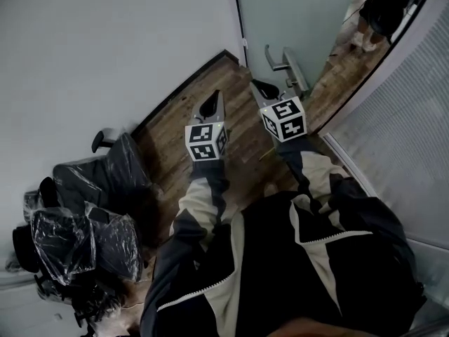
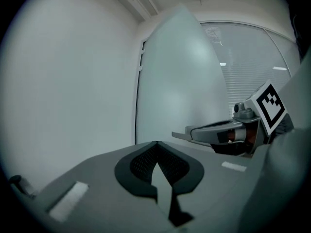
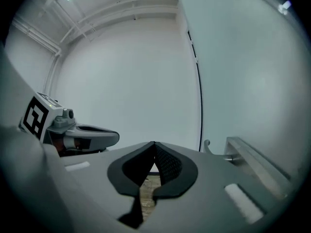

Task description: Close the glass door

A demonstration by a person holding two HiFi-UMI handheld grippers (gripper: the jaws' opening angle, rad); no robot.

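Note:
The frosted glass door (image 1: 302,12) stands ajar ahead of me, hinged by the white wall, with a metal lever handle (image 1: 287,65) on its near face. My right gripper (image 1: 261,88) is shut and empty, its tip just left of the handle and not touching it. In the right gripper view the handle (image 3: 252,161) runs along the lower right beside the shut jaws (image 3: 154,143). My left gripper (image 1: 212,102) is also shut and empty, level with the right one and to its left. Its own view shows the shut jaws (image 2: 155,143) facing the door (image 2: 180,81).
Black office chairs wrapped in plastic (image 1: 77,237) crowd the lower left on the wooden floor (image 1: 203,111). A white wall (image 1: 105,48) runs along the left. A ribbed glass partition (image 1: 414,118) bounds the right. A person (image 1: 386,5) stands beyond the doorway.

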